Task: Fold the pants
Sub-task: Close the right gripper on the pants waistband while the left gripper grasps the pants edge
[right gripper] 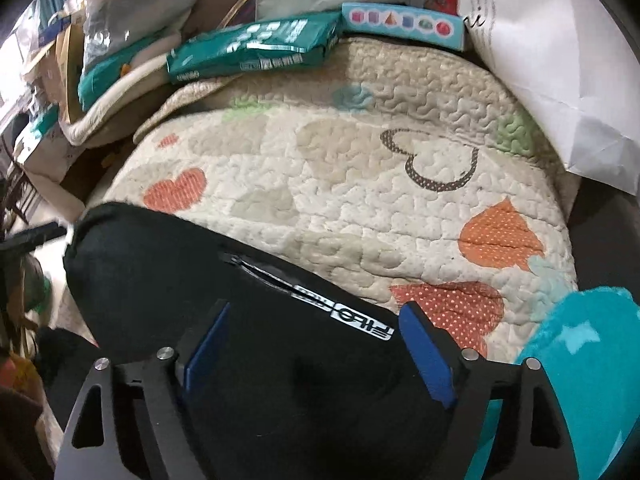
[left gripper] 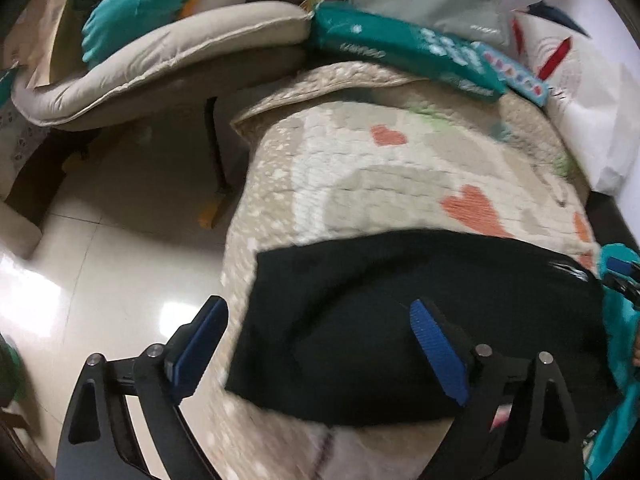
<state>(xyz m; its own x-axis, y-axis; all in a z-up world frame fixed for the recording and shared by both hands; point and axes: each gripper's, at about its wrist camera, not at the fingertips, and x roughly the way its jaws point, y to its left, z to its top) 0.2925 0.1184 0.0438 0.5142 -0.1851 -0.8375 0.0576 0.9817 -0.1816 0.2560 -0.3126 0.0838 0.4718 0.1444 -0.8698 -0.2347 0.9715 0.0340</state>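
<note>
Hovering over folded black pants [left gripper: 420,320] on a heart-print quilt [left gripper: 380,168], both grippers spread wide, holding nothing.

The left gripper [left gripper: 320,348] straddles the pants' left edge; the right gripper [right gripper: 314,344] sits above their white-logo pocket [right gripper: 344,316]. The pants' long axis runs across the quilt's near edge.

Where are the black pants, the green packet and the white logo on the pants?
black pants [left gripper: 400,320]: left wrist view, middle of the cloth.
green packet [right gripper: 256,46]: right wrist view, its top face.
white logo [right gripper: 352,318]: right wrist view, its lettering.
</note>
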